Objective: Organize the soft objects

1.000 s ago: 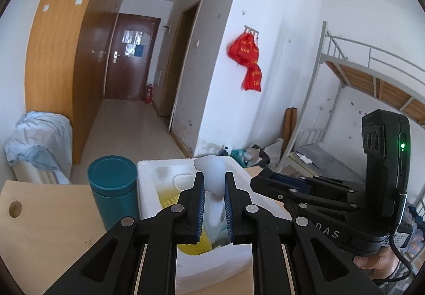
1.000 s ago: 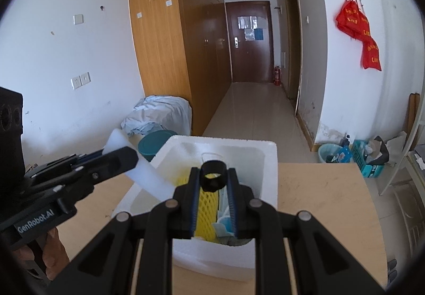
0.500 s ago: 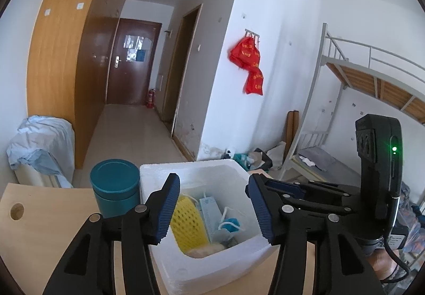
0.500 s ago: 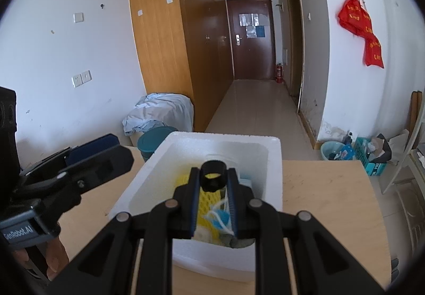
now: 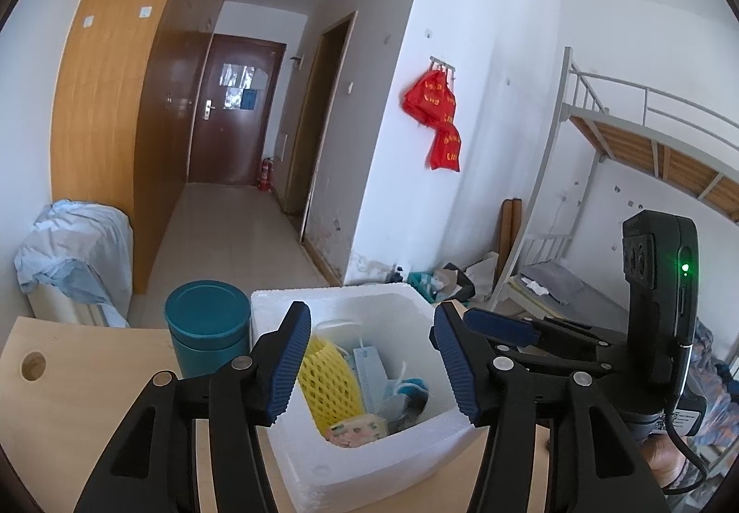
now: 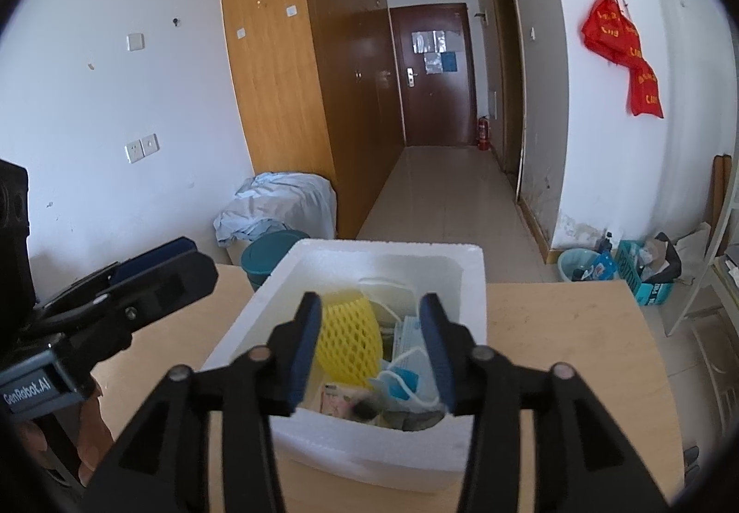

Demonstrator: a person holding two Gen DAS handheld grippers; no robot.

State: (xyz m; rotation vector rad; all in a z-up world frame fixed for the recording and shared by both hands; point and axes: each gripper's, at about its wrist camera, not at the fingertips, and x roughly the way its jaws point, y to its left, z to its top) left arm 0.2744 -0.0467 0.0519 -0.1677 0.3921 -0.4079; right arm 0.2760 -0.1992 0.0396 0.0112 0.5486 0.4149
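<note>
Lying in white foam box [image 6: 466, 277], yellow mesh sleeve [image 6: 351, 342], blue masks [image 6: 406, 374]; left gripper [image 5: 369, 360] empty, right gripper [image 6: 372, 347] opening, empty

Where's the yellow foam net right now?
The yellow foam net lies inside the white foam box on the table, at its left side in both wrist views, beside the blue face masks.

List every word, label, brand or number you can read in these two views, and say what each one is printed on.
"GenRobot.AI": white letters on the side of the left tongs, seen from the right wrist.
Red bags on the wall hook: yellow print, too blurred to read.
Papers on the brown door: too small to read.
Packet in the foam box: printing unreadable.
White label under the right tongs' handle: too small to read.
</note>
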